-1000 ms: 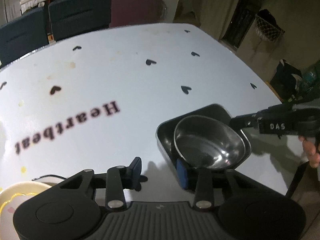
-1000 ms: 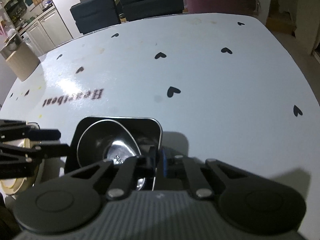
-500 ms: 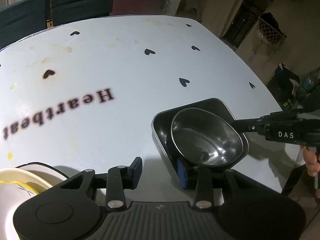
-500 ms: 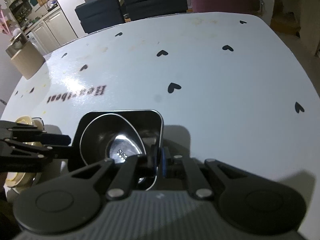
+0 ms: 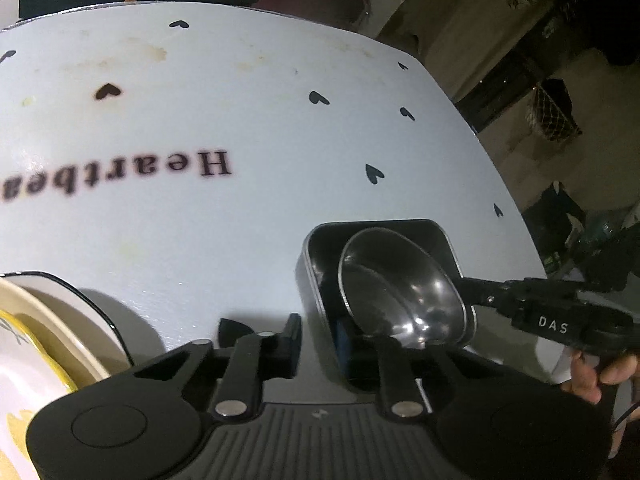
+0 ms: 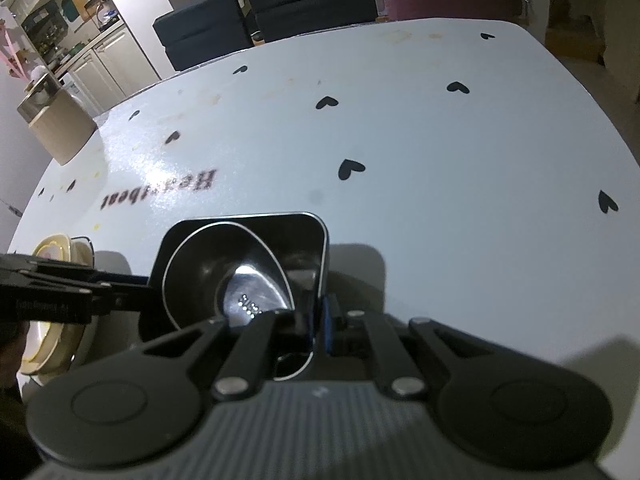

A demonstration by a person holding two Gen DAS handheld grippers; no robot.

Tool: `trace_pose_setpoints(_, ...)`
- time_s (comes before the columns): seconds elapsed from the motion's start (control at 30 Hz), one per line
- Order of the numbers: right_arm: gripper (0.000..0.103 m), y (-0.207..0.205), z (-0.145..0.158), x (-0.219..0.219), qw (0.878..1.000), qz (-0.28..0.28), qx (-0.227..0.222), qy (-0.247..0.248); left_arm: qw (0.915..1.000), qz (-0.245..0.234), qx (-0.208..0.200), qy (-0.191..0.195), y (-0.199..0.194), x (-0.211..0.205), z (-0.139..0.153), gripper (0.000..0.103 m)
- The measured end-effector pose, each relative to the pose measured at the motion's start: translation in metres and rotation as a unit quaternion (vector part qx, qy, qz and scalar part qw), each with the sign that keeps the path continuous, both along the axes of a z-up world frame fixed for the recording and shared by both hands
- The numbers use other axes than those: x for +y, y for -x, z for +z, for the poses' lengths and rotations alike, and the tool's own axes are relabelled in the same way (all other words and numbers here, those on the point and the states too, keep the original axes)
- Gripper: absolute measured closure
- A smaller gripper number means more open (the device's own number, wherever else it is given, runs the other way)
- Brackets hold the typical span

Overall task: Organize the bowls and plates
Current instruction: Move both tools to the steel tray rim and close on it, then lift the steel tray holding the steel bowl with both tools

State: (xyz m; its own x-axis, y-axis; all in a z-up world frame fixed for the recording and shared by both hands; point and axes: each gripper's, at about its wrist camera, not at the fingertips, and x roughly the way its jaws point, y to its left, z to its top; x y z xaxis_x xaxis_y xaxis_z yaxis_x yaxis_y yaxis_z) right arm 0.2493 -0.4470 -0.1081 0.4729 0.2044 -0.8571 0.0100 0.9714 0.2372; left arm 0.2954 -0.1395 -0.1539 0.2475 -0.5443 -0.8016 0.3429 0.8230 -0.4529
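Square steel tray (image 5: 438, 236) sits at the near right edge of the white heart-print table (image 5: 240, 120), with a round steel bowl (image 5: 400, 284) lying tilted inside it. Left gripper (image 5: 318, 336) has just been narrowing, its jaws straddling the tray's left wall; actual pad contact is hidden. Right gripper (image 6: 318, 320) is clamped on the tray's right wall, while the cream plates (image 5: 36, 340) at far left are cut off by the frame.
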Motion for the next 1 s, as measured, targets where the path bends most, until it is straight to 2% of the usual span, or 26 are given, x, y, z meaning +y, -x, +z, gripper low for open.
trace_pose_setpoints(0.07, 0.097, 0.001, 0.0, -0.002, 1.0, 0.0, 0.0, -0.003, 1.0, 0.002, 0.002, 0.003, 0.001, -0.001, 0.0, 0.091)
trace_pose_setpoints(0.3, 0.098, 0.003, 0.002, -0.001, 1.0, -0.003, -0.002, -0.003, 0.9996, 0.021, 0.015, 0.012, -0.001, 0.002, -0.002, 0.094)
trace_pose_setpoints(0.57, 0.097, 0.007, 0.006, 0.0, 1.0, 0.003, -0.011, -0.006, 0.9996, 0.026, -0.001, 0.008, 0.002, 0.006, 0.004, 0.096)
trace_pose_setpoints(1.0, 0.098, 0.021, 0.039, 0.001, 0.996, -0.006, -0.079, -0.04, 0.9947, 0.064, -0.038, 0.07, 0.011, 0.043, 0.046, 0.096)
